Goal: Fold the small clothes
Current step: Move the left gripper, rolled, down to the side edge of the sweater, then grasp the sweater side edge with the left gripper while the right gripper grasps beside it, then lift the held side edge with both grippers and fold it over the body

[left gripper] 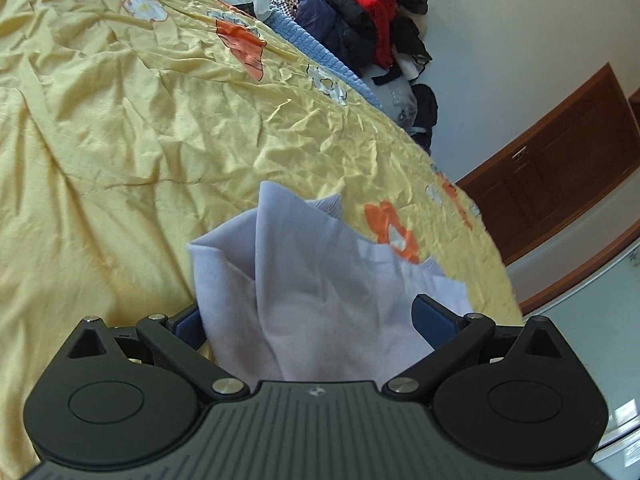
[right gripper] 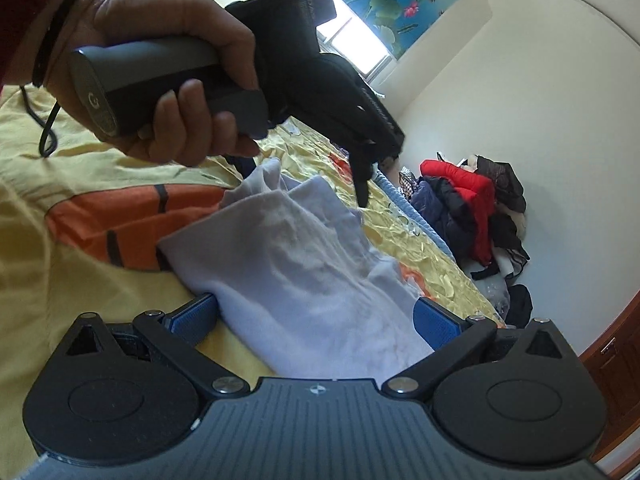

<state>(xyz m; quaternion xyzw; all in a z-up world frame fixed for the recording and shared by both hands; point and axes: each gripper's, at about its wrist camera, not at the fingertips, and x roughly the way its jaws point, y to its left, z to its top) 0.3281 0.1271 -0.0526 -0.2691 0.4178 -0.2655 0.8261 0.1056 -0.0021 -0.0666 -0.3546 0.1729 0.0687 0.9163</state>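
Yellow sheet point(left gripper: 120, 128): creased, orange and white flowers, spread over the bed.
Left claw point(left gripper: 308, 316): wide apart, blue pads either side of the pale lilac cloth point(left gripper: 304, 280), not pinching it.
Cloth: bunched on the sheet, running between both claws.
Hand point(right gripper: 160, 80): grips the left tool's grey handle, seen from the right wrist.
Right claw point(right gripper: 316, 316): also spread wide, cloth lying between its pads.
Clothes pile point(left gripper: 360, 12): red and dark jackets against the far wall.
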